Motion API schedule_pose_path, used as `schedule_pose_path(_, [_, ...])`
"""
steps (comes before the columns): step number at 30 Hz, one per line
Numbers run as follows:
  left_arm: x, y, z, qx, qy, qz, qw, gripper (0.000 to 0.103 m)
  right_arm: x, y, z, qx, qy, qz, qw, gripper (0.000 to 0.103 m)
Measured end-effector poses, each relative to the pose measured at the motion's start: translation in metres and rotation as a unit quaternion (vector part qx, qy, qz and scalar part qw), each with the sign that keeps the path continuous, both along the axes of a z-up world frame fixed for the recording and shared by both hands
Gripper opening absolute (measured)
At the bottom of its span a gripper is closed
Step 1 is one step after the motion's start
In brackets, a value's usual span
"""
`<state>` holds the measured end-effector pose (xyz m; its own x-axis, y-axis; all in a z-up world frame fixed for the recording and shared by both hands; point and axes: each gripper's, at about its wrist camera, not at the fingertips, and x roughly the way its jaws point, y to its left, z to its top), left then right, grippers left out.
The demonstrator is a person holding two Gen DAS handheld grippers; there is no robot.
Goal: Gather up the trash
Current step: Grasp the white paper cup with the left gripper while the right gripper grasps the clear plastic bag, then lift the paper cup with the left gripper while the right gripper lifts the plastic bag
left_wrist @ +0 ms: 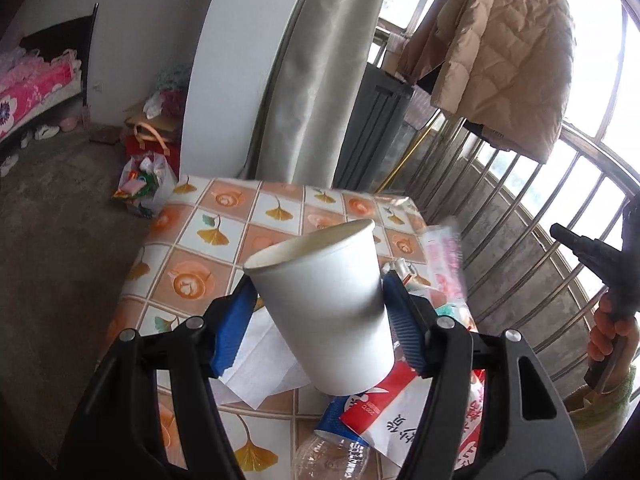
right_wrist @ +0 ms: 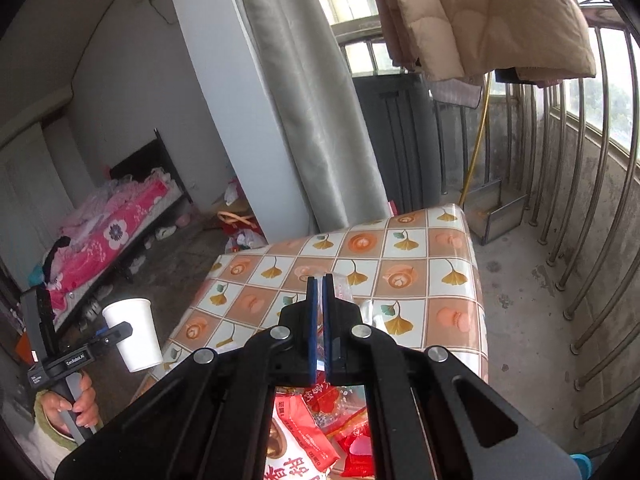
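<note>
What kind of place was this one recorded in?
Probably a lived-in home, on an enclosed balcony opening onto a bedroom. A bed with pink bedding stands against the far wall, a quilted beige jacket hangs by barred windows, and a table with a patterned cover holds snack wrappers.

Black plastic two-finger left gripper (left_wrist: 320,312) with ribbed blue pads (left_wrist: 404,316), silver rivets; green knitted sleeve (right_wrist: 52,432) beside its handle.

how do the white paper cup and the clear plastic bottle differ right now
The white paper cup is held tilted above the table between the left gripper's blue pads; the clear plastic bottle lies on the patterned tablecloth, ungripped. The cup is opaque and plain; the bottle is see-through with a blue label. Both look empty.
</note>
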<state>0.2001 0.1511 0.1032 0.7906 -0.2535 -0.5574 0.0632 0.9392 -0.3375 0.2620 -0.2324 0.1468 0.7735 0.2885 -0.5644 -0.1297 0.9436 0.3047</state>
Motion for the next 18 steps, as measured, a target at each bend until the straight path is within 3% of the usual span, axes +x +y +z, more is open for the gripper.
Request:
schedule_pose_path(4, [-0.026, -0.021, 0.030, -0.009, -0.034, -0.022, 0.9991, 0.061, -0.045, -0.021, 0.015, 0.018, -0.019, -0.017, 1.000, 0.002])
schedule_pose_path(11, [-0.065, -0.076, 0.053, -0.016, -0.062, -0.082, 0.9946, 0.061, -0.127, -0.057, 0.022, 0.042, -0.031, -0.055, 0.997, 0.002])
schedule_pose_path(14, [-0.074, -0.095, 0.054, -0.021, -0.055, -0.101, 0.9931, 0.061, -0.144, -0.067, 0.018, 0.049, -0.016, -0.056, 0.997, 0.003])
schedule_pose_path(18, [-0.075, -0.104, 0.046, -0.027, -0.041, -0.109, 0.9928, 0.061, -0.134, -0.078, 0.006, 0.107, 0.025, -0.031, 0.993, 0.006])
